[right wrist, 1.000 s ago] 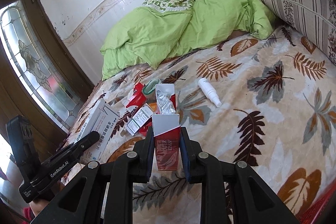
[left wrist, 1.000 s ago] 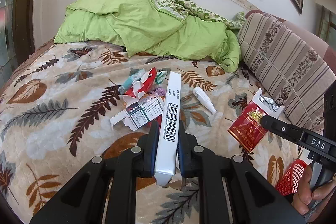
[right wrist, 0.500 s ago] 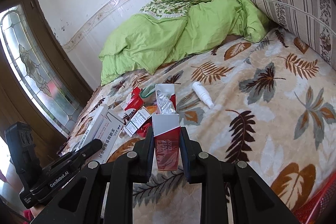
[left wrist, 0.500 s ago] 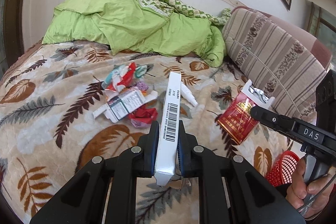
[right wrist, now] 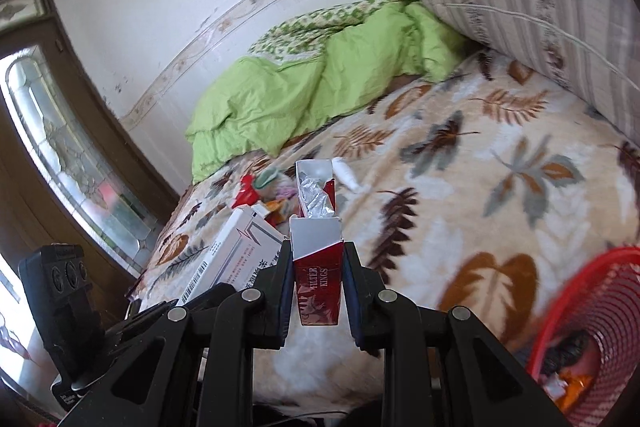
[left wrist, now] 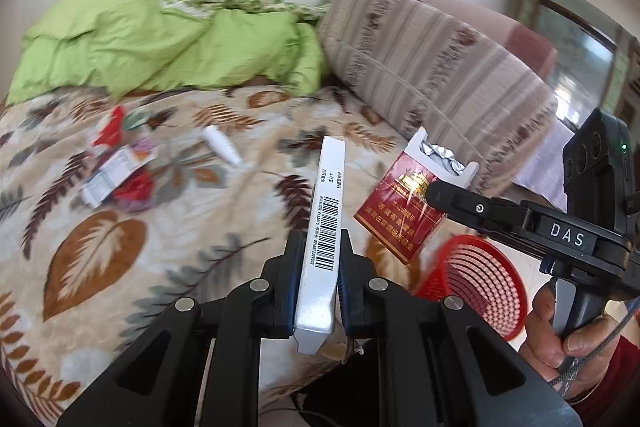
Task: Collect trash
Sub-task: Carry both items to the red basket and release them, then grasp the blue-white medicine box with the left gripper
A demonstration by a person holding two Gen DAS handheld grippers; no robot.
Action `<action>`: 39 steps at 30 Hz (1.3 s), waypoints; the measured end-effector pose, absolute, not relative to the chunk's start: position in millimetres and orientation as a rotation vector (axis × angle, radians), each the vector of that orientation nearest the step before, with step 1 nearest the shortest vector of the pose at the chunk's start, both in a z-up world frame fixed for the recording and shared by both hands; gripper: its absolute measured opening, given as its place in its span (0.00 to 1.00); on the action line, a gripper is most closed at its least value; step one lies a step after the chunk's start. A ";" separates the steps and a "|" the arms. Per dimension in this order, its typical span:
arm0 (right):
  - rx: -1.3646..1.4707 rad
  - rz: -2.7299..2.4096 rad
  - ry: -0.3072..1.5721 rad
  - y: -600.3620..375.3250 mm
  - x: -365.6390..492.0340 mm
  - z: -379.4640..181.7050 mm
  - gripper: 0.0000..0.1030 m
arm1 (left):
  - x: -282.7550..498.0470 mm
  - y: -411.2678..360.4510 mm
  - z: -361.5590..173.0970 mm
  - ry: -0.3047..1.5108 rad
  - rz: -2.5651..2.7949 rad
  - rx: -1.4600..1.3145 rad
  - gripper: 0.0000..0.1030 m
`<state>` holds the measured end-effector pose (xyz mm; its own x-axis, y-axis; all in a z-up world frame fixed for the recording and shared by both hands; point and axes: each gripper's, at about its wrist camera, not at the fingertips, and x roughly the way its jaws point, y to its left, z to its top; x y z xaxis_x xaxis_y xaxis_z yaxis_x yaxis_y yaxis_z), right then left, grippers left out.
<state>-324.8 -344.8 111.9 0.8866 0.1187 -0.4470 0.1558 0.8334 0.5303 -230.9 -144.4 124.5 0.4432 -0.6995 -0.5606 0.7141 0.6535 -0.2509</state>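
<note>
My left gripper (left wrist: 318,259) is shut on a long white box with a barcode (left wrist: 326,223), held above the bed's near edge. My right gripper (right wrist: 318,267) is shut on an open red cigarette pack (right wrist: 318,287) with foil showing; the pack also shows in the left wrist view (left wrist: 400,215), to the right of the white box. The white box shows in the right wrist view (right wrist: 236,259) at left. A red mesh basket (left wrist: 476,283) stands beside the bed, below the pack; in the right wrist view (right wrist: 588,307) it holds some trash. More wrappers (left wrist: 120,167) and a small white bottle (left wrist: 222,145) lie on the bed.
The bed has a leaf-patterned blanket (left wrist: 100,247), a green duvet (left wrist: 160,43) at the back and a striped cushion (left wrist: 432,67) on the right. A glass-paned door (right wrist: 60,163) stands to the left of the bed.
Both grippers have swung to the right with their boxes, away from the wrapper pile. The red basket has come into fuller view below the cigarette pack.
</note>
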 end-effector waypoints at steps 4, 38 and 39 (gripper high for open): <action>0.632 -0.134 0.447 -384.5 -376.0 117.0 0.23 | -252.6 -180.1 141.7 0.670 -0.986 0.057 0.15; 0.608 -0.319 0.539 -437.7 -407.6 115.3 0.50 | -243.5 -232.7 136.2 0.770 -1.038 0.055 0.56; 0.592 -0.295 0.550 -429.5 -396.1 116.0 0.50 | -237.2 -223.5 135.4 0.768 -1.015 0.046 0.56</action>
<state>-396.1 -429.5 116.0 0.8169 -0.1066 -0.5668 0.4130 0.7942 0.4458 -237.2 -223.5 135.4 0.2936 -0.7469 -0.5966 0.7776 0.5496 -0.3053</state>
